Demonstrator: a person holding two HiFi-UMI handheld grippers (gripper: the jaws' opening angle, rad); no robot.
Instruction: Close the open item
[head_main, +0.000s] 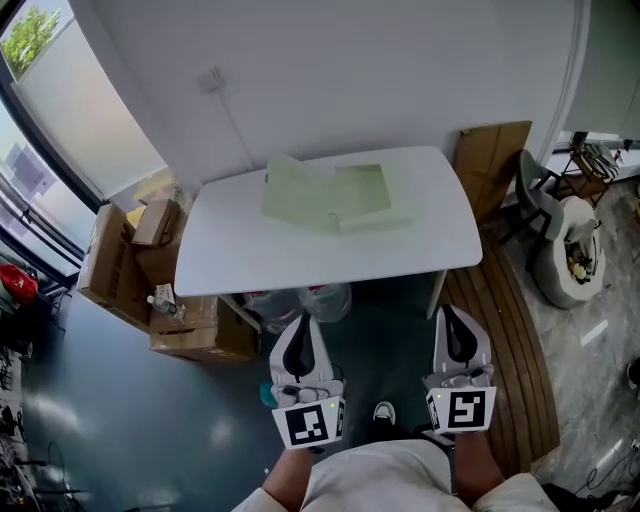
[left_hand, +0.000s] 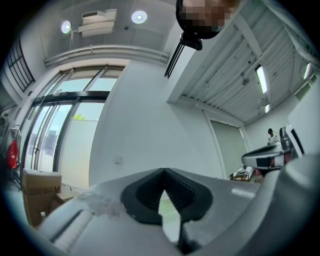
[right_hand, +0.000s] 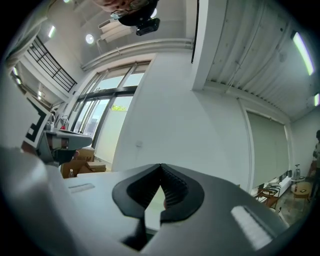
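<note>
While the pale green case (head_main: 325, 195) lies spread open toward the far side of the white table (head_main: 235, 250), both grippers hang well short of it, off the table's near edge. The left gripper (head_main: 303, 330) and the right gripper (head_main: 452, 322) each have their jaws pressed together with nothing between them. The case looks like thin, light plastic, probably bendy and apt to slide on the smooth top. It seems best to steady one half and fold the other over by its free edge. Which half is the lid I cannot tell.
</note>
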